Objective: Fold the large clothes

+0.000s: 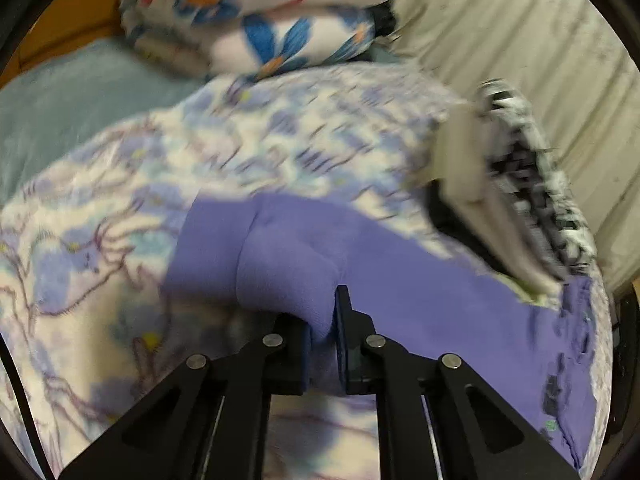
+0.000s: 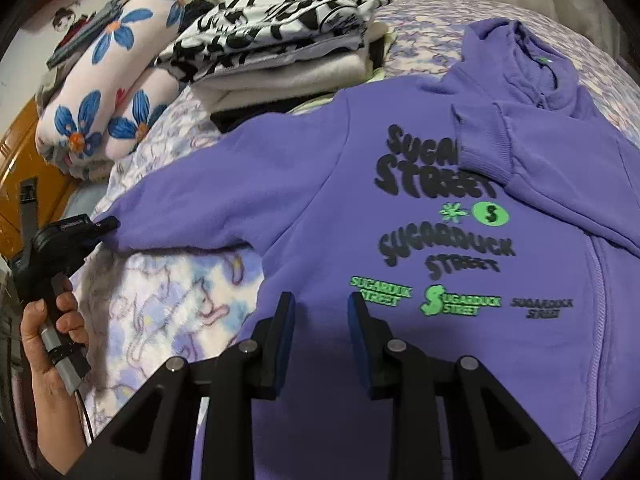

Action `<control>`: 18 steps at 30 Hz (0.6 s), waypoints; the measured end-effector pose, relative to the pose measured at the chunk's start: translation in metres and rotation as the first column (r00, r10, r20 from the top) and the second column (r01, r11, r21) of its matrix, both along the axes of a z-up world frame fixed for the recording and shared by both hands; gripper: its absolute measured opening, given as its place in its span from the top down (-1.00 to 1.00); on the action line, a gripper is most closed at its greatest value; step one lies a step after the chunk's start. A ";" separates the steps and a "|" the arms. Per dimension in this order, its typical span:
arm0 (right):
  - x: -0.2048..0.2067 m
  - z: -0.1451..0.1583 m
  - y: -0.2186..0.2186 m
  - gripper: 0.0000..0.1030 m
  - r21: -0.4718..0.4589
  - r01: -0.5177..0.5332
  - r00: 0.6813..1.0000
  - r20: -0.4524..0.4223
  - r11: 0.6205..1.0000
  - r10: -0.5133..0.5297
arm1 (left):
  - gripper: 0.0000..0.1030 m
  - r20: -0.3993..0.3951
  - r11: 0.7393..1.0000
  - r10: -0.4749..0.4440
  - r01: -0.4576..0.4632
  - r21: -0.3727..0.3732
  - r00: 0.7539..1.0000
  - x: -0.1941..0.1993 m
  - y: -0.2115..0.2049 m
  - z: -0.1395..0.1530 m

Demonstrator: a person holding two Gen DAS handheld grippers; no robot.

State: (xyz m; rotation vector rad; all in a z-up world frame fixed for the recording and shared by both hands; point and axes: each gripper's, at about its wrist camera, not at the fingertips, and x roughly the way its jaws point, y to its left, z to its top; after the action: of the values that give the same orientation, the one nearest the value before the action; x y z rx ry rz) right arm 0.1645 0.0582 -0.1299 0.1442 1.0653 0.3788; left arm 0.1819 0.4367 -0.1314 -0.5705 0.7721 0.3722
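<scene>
A purple hoodie (image 2: 320, 184) with black and green lettering lies back up on the bed. Its right sleeve is folded across the upper back, its left sleeve stretches out to the left. My left gripper (image 1: 322, 328) is shut on the cuff of that left sleeve (image 1: 280, 264); it also shows in the right wrist view (image 2: 100, 226), held by a hand. My right gripper (image 2: 320, 312) is open and empty, hovering over the hoodie's lower back.
A stack of folded clothes (image 2: 280, 40) with a black-and-white top piece sits beyond the hoodie. A rolled blanket with blue flowers (image 2: 108, 92) lies at the far left. The bed cover (image 2: 172, 292) is a purple and white print. A pale curtain (image 1: 520, 60) hangs behind.
</scene>
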 end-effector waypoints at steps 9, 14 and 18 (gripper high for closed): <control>-0.013 0.022 -0.052 0.48 0.095 0.064 0.996 0.048 0.993 -0.069 | 0.85 0.158 0.962 -0.254 0.232 0.145 0.954 -0.001 -0.125 0.103; -0.021 0.035 -0.098 0.48 0.110 0.131 0.985 0.095 0.985 -0.142 | 0.84 0.147 0.910 -0.406 0.384 0.154 0.902 0.010 -0.214 0.110; -0.028 0.034 -0.139 0.48 0.103 0.195 0.974 0.097 0.975 -0.205 | 0.81 0.059 0.857 -0.506 0.494 0.147 0.861 0.025 -0.285 0.080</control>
State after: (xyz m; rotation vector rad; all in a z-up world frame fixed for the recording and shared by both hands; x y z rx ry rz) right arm 0.1364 -0.0806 -0.0959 0.3089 0.9181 0.2511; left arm 0.2073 0.1517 -0.0510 -0.2467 0.7680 -0.0909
